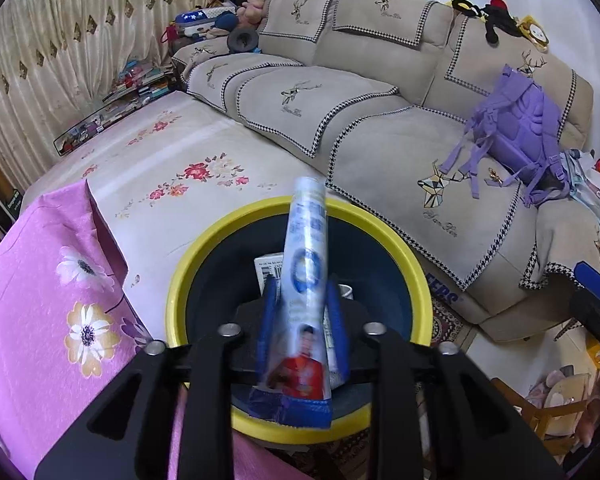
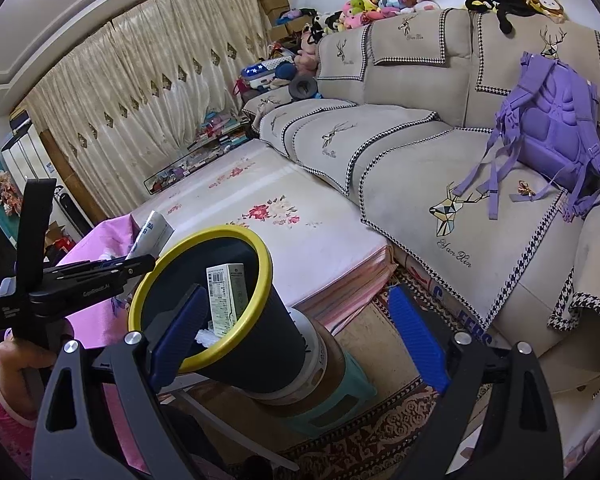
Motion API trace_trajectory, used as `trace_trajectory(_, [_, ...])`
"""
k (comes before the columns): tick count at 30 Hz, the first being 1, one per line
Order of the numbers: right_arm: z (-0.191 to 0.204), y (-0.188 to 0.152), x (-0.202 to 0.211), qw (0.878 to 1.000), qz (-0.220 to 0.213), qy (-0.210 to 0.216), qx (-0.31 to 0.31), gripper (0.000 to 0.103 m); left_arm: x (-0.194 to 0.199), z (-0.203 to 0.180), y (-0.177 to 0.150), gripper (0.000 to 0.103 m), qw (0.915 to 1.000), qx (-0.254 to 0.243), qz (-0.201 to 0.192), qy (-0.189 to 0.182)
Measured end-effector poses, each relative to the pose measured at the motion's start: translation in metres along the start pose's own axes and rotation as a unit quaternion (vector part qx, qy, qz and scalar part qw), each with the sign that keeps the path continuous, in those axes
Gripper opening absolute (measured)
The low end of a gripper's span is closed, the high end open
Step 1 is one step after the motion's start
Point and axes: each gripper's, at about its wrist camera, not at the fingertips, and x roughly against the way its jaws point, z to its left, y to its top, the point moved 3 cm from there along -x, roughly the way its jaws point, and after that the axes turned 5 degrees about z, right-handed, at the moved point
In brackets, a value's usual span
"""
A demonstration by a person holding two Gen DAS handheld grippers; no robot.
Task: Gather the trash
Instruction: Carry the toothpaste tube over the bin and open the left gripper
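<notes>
In the left wrist view, the left gripper (image 1: 306,300) has its blue fingers on either side of a blurred toothpaste tube (image 1: 306,264) above the yellow-rimmed bin (image 1: 204,256); whether they press it cannot be told. In the right wrist view, the right gripper (image 2: 296,320) gapes empty beside the bin (image 2: 260,264), which holds a small carton (image 2: 226,298).

Two wrist fisheyes, both angled down toward the sofa (image 1: 380,120).
The left view sits close above the yellow-rimmed bin (image 1: 412,264); the right view stands farther back, with the bin (image 2: 268,344) at its 8 o'clock. Both share bin, sofa and purple backpack (image 2: 556,128).
</notes>
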Motion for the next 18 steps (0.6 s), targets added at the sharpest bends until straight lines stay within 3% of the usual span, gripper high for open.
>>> trace_trajectory(2, [0.003,0.000,0.000,1.000,0.000,0.000,0.002,0.087,0.001,0.003,0.001,0.045,1.0000,0.002,-0.007,0.002])
trace_trajectory(7, [0.012,-0.001,0.002,1.000,0.000,-0.001,0.011,0.087,0.026,0.023,-0.006,0.049,0.9995,0.018,-0.027,-0.003])
trace_trajectory(11, [0.022,-0.002,0.003,1.000,0.001,-0.001,0.022,0.087,0.067,0.041,-0.022,0.068,0.9972,0.033,-0.067,0.003])
trace_trajectory(14, [0.034,-0.004,0.002,0.999,0.005,0.002,0.036,0.087,0.109,0.064,-0.047,0.080,0.9932,0.050,-0.103,0.017])
trace_trajectory(18, [0.057,-0.007,-0.003,0.998,0.013,0.016,0.057,0.087,0.154,0.102,-0.090,0.085,0.9868,0.075,-0.135,0.047])
